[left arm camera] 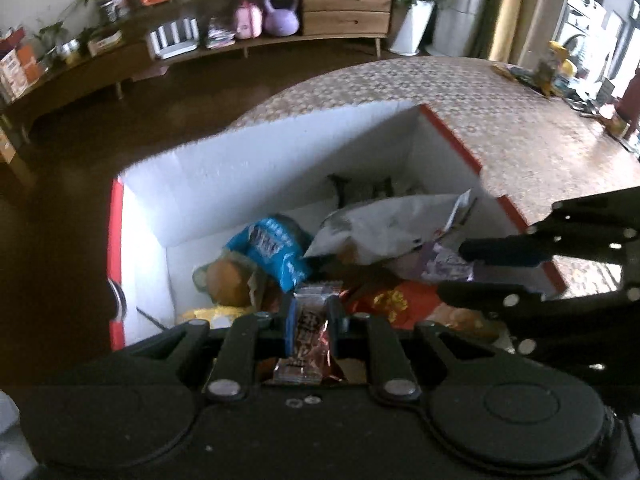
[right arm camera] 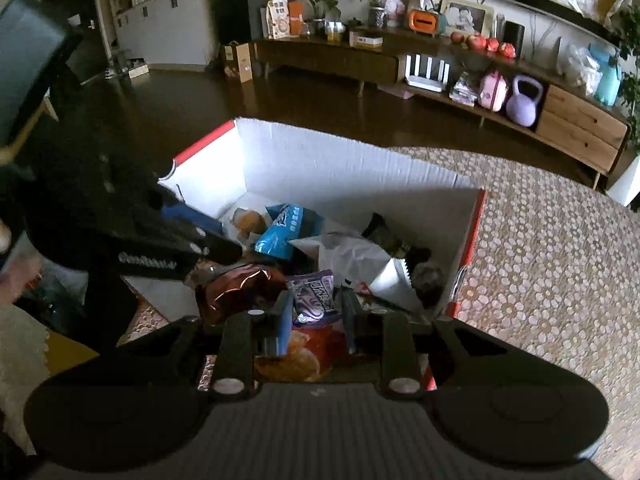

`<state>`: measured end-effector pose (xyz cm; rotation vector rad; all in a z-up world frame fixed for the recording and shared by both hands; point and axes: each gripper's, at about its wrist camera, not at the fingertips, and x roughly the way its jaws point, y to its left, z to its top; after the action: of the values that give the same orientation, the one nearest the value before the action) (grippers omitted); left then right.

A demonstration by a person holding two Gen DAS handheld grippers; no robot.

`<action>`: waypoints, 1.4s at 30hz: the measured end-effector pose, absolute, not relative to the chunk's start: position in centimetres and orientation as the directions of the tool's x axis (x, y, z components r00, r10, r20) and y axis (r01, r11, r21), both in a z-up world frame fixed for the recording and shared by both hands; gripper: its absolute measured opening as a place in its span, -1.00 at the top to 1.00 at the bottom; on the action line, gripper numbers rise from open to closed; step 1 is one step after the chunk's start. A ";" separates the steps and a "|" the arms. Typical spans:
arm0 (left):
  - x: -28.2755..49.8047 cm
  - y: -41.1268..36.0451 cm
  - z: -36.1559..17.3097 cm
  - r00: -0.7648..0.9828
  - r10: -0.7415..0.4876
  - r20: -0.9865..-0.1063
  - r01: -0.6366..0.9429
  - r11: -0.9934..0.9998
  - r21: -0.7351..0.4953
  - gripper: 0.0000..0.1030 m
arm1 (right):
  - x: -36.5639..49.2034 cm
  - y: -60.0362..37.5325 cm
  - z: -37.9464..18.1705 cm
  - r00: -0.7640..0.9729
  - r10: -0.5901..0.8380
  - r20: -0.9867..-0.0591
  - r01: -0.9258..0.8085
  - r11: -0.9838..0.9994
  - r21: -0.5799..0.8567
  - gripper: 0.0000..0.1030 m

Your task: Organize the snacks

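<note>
A white cardboard box (left arm camera: 280, 160) (right arm camera: 340, 168) with a red rim stands on the table and holds several snacks. Among them are a blue packet (left arm camera: 276, 248) (right arm camera: 284, 228), a white bag (left arm camera: 384, 224) (right arm camera: 352, 256), a round bun (left arm camera: 228, 280) (right arm camera: 250, 220) and a red packet (left arm camera: 396, 300). My left gripper (left arm camera: 312, 308) (right arm camera: 216, 248) is shut on a small shiny brown snack packet (left arm camera: 308, 332) (right arm camera: 236, 284) over the box's near side. My right gripper (right arm camera: 316, 300) (left arm camera: 456, 272) is shut on a purple snack packet (right arm camera: 314, 296) (left arm camera: 444, 264), also above the box.
The table (left arm camera: 440, 92) (right arm camera: 560, 260) has a patterned cloth and stretches right of the box. Small items (left arm camera: 560, 68) sit at its far end. A long wooden sideboard (left arm camera: 344, 8) (right arm camera: 580, 128) stands across the dark floor.
</note>
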<state>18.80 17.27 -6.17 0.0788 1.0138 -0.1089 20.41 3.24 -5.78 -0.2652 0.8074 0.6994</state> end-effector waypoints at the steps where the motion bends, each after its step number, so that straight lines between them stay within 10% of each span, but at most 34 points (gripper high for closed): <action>1: 18.7 17.3 -6.5 0.526 -0.048 -0.849 0.116 0.993 0.016 0.75 | 20.4 3.1 -5.8 0.485 0.469 -0.738 -0.662 0.748 0.041 0.51; 10: 17.3 17.6 -7.7 0.550 -0.029 -0.835 0.053 0.999 0.000 0.43 | 19.6 3.6 -6.1 0.478 0.468 -0.744 -0.649 0.758 0.060 0.48; 15: 15.9 17.7 -6.9 0.608 -0.001 -0.794 0.020 1.000 0.013 -0.40 | 18.9 3.3 -5.6 0.477 0.490 -0.730 -0.642 0.761 0.092 0.45; 21: 13.9 17.8 -5.5 0.657 0.007 -0.754 -0.009 1.000 0.002 -0.74 | 17.4 2.3 -4.5 0.510 0.505 -0.696 -0.623 0.775 0.106 -0.18; 42: 8.3 16.3 -0.1 0.797 0.033 -0.603 -0.044 0.999 -0.004 -1.00 | 12.1 -3.3 0.1 0.650 0.550 -0.525 -0.528 0.823 0.209 -0.68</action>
<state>8.27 16.26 -0.11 -0.0180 0.6474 0.0411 12.11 -3.29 0.06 0.0382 0.6090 0.6122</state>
